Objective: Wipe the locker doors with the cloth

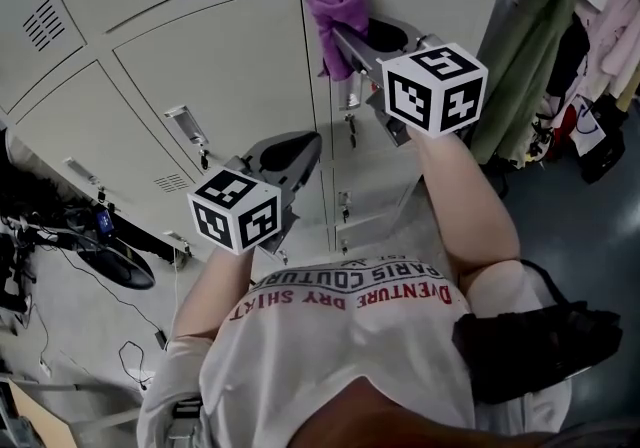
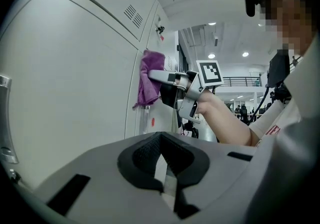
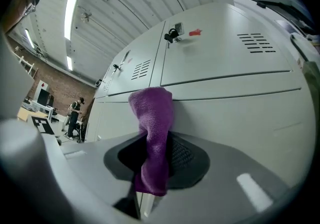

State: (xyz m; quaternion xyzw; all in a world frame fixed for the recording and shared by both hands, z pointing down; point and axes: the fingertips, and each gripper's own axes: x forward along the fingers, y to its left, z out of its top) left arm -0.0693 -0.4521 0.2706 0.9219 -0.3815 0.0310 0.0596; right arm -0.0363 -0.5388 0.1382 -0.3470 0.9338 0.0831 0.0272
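A purple cloth [image 1: 338, 6] is pressed against a grey locker door [image 1: 220, 66] near its upper right corner. My right gripper [image 1: 343, 38] is shut on the cloth, which bunches between the jaws and hangs down in front of them [image 3: 152, 133]. In the left gripper view the cloth [image 2: 150, 78] lies flat on the door's edge, with the right gripper [image 2: 156, 74] behind it. My left gripper [image 1: 303, 148] hangs lower, just off the lockers. Its jaws [image 2: 161, 140] stand together with nothing between them.
Keys hang in several latches [image 1: 200, 151]. Coats and clothes [image 1: 530, 46] hang to the right of the lockers. Cables and a fan [image 1: 110, 261] lie on the floor at left. A black pouch [image 1: 530, 346] sits at the person's waist.
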